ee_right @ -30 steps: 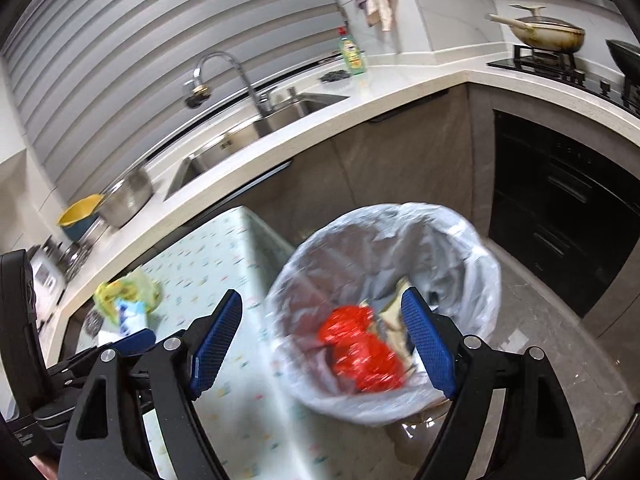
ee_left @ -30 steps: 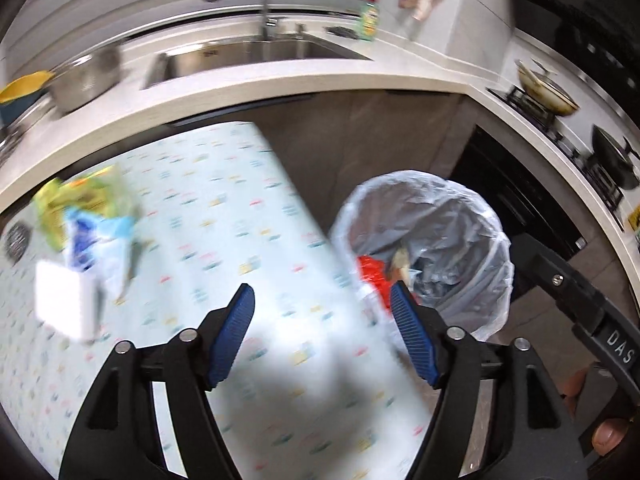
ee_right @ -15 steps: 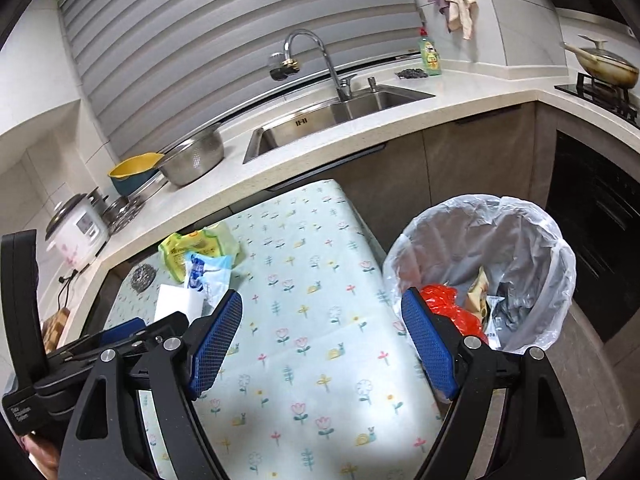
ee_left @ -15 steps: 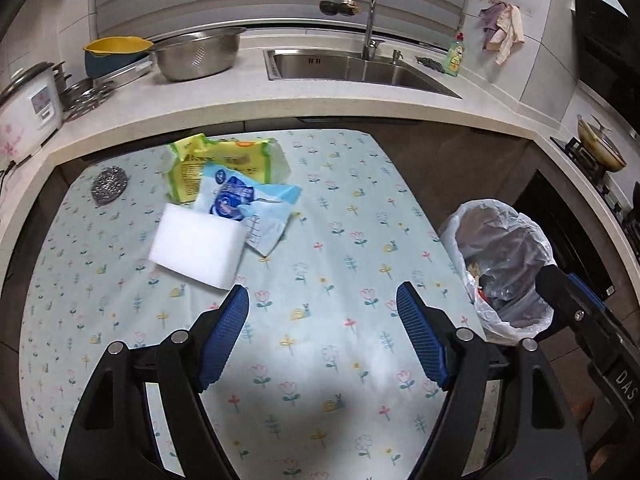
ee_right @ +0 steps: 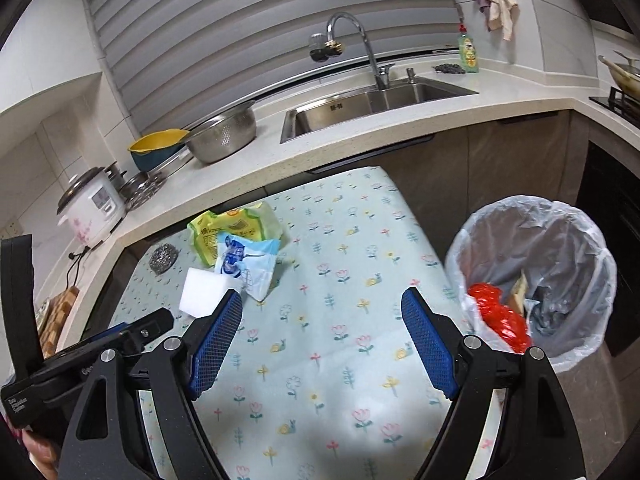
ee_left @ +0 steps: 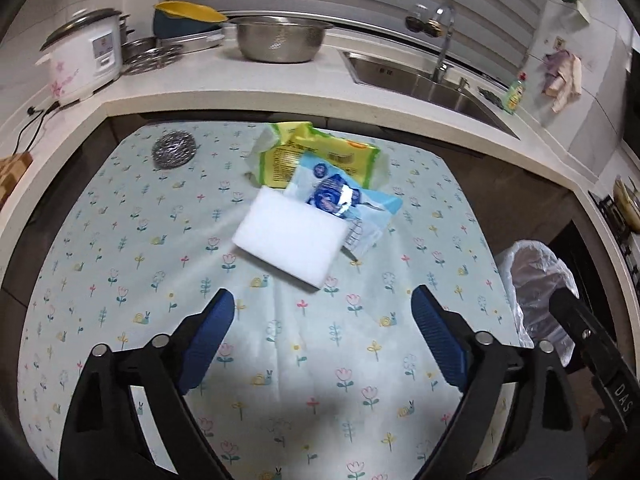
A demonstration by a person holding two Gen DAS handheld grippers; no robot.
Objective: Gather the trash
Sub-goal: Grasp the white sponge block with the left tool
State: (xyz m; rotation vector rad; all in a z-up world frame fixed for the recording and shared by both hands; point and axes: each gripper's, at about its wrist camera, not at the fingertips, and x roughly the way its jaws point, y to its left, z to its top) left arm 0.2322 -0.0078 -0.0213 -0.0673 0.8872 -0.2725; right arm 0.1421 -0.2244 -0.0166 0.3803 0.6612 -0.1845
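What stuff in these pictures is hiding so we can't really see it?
- Bin, left wrist view: the right claw's body covers its inside.
- Bottom of the bin, right wrist view: red wrapper and bag folds cover it.
- Yellow packet: the blue packet overlaps it; print too small.
- Blue packet: white sponge hides one corner.

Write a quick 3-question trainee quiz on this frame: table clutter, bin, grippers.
1. True or false: the white sponge block lies partly on the blue wrapper.
2. What already lies in the lined trash bin? A) red wrapper B) steel scourer C) rice cooker
3. Which wrapper lies nearest the counter edge?

Key:
1. True.
2. A, the red wrapper.
3. The yellow-green wrapper.

Note: the left gripper is opening with nothing between its fingers; the right gripper is open and empty.
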